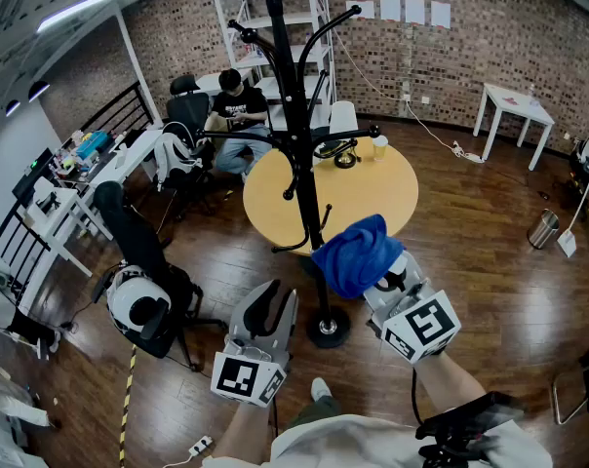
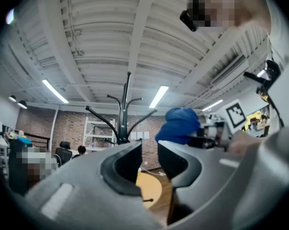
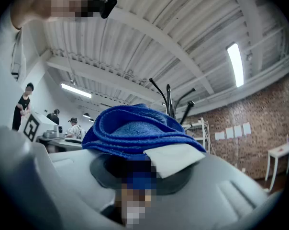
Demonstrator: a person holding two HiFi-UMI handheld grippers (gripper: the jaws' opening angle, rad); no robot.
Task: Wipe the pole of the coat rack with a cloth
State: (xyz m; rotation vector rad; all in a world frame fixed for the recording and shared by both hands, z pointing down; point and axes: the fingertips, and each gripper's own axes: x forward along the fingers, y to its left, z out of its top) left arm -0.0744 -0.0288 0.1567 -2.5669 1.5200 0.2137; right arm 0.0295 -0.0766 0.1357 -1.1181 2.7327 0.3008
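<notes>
The black coat rack pole (image 1: 299,164) rises from a round base (image 1: 329,328) just ahead of me, with curved hooks at its top. My right gripper (image 1: 374,277) is shut on a folded blue cloth (image 1: 353,252), held right of the pole's lower part and very close to it; I cannot tell if they touch. In the right gripper view the cloth (image 3: 135,131) bulges over the right gripper (image 3: 144,159), the rack's hooks (image 3: 169,102) behind it. My left gripper (image 1: 273,302) hovers left of the base, jaws a narrow gap apart and empty. The left gripper (image 2: 149,150) faces the pole (image 2: 125,109) and cloth (image 2: 180,126).
A round yellow table (image 1: 373,188) with a cup stands right behind the rack. A person sits at a desk (image 1: 238,105) farther back by white shelving. A black office chair (image 1: 138,291) is at my left; a white table (image 1: 514,110) and a bin (image 1: 543,227) stand at right.
</notes>
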